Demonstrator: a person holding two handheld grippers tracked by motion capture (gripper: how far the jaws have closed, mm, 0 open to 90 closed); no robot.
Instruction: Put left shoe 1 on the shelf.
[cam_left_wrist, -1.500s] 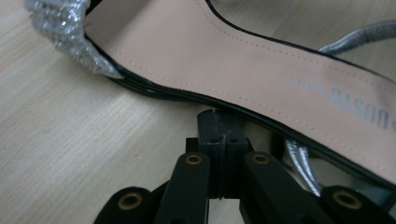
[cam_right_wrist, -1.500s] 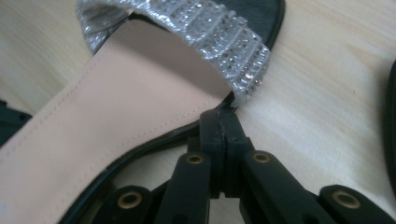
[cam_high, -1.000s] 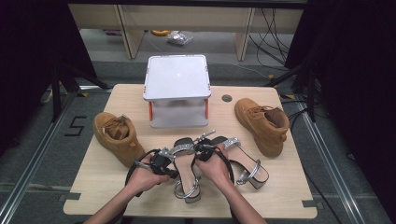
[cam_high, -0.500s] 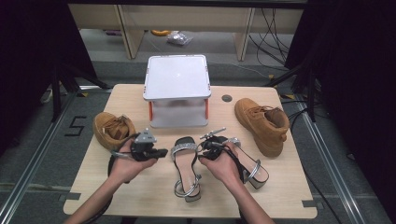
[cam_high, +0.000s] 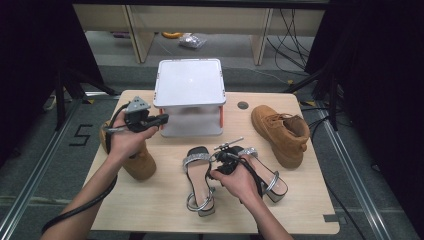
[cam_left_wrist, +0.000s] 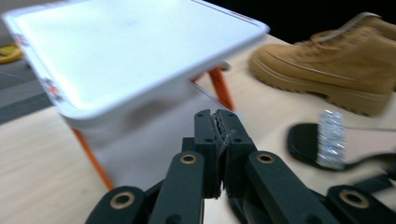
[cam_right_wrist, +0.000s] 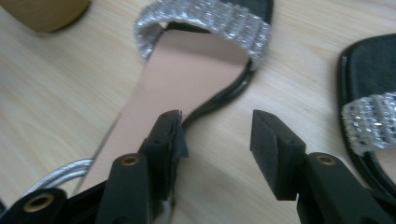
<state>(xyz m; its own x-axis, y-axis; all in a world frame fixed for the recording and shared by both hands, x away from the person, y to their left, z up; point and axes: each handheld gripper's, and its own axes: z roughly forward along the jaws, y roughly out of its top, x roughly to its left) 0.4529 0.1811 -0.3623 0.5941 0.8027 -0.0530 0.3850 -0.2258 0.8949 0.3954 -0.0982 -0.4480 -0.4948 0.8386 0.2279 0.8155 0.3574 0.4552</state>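
A pair of black sandals with glittering straps lies on the wooden table (cam_high: 165, 210): the left one (cam_high: 199, 181) and the right one (cam_high: 267, 176). My right gripper (cam_high: 224, 156) hovers low between them. In the right gripper view it (cam_right_wrist: 217, 128) is open and has just been opening; its left jaw sits over the left sandal's (cam_right_wrist: 187, 79) edge, and nothing is pressed. My left gripper (cam_high: 162, 120) is raised beside the white stand (cam_high: 189, 82). Its pads (cam_left_wrist: 219, 135) still look together with nothing between them, though the jaws have just begun to part.
One tan boot (cam_high: 136, 162) lies under my left forearm; the other (cam_high: 281, 132) stands at the right. The white stand (cam_left_wrist: 116, 60) with orange legs fills the back middle. A dark hole (cam_high: 243, 105) marks the tabletop behind it. The second sandal (cam_right_wrist: 373, 116) lies right of my right jaws.
My left hand has lifted off the sandals and swung left and back, up beside the white stand. The right hand has stayed over the sandals.
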